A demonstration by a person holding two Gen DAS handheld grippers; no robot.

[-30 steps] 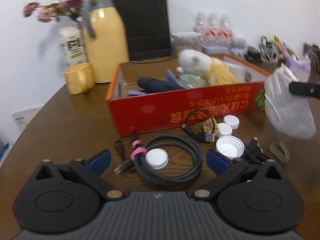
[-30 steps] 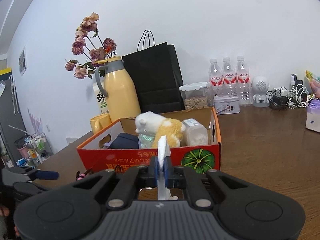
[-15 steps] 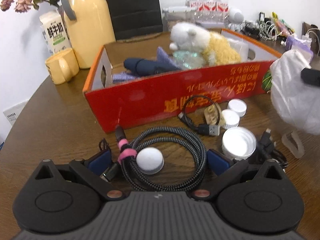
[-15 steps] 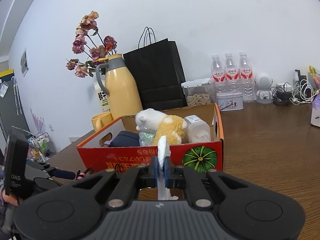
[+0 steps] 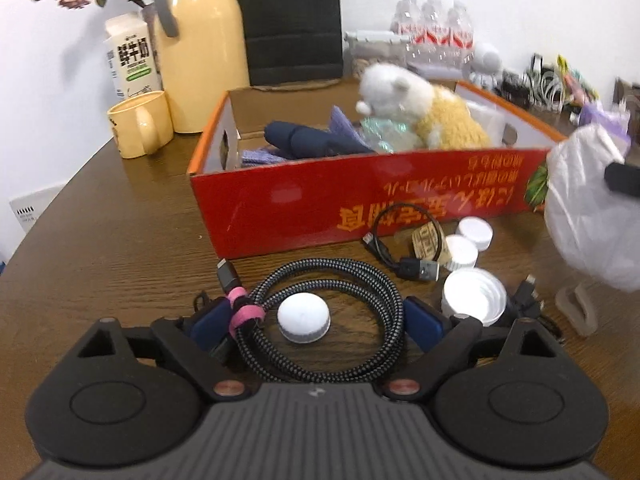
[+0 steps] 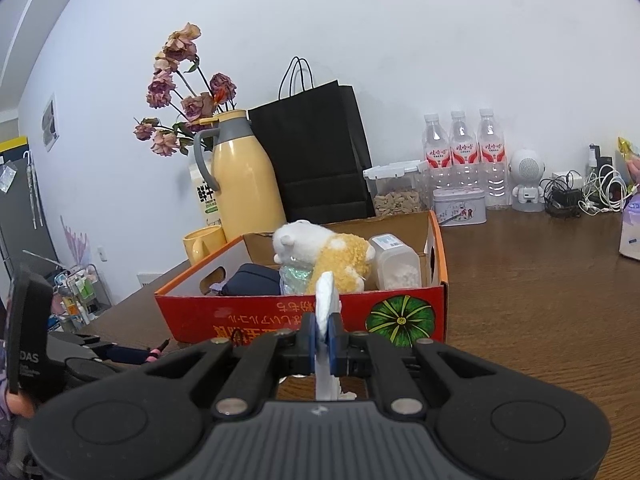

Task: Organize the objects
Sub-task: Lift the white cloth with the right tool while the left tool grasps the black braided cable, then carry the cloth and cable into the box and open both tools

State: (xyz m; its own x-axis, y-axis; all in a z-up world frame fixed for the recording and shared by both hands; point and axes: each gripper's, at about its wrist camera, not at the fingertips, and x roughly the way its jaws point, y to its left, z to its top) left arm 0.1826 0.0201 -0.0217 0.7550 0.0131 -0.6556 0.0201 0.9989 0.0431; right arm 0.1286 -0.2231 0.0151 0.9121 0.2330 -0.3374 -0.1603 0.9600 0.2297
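Left tongs spread around a coiled cable; right tongs pinching a white plastic bag.

Nearest, the left gripper (image 5: 316,320) stands wide open low over the wooden table (image 5: 112,240), its blue fingertips (image 5: 210,322) either side of the braided coiled cable (image 5: 320,320) bound with a pink strap; a white bottle cap (image 5: 304,322) lies inside the coil. Just right sits a larger white lid (image 5: 474,296), with two small caps (image 5: 468,240) and a short black USB cable (image 5: 404,256) a little farther. The right gripper (image 6: 323,340) is pressed together on the white plastic bag (image 6: 326,320), which hangs at the right of the left view (image 5: 588,216). Beyond stands the red cardboard box (image 5: 360,208) holding a plush toy (image 5: 420,112). Far left, a yellow mug (image 5: 140,124) and thermos (image 5: 200,48).
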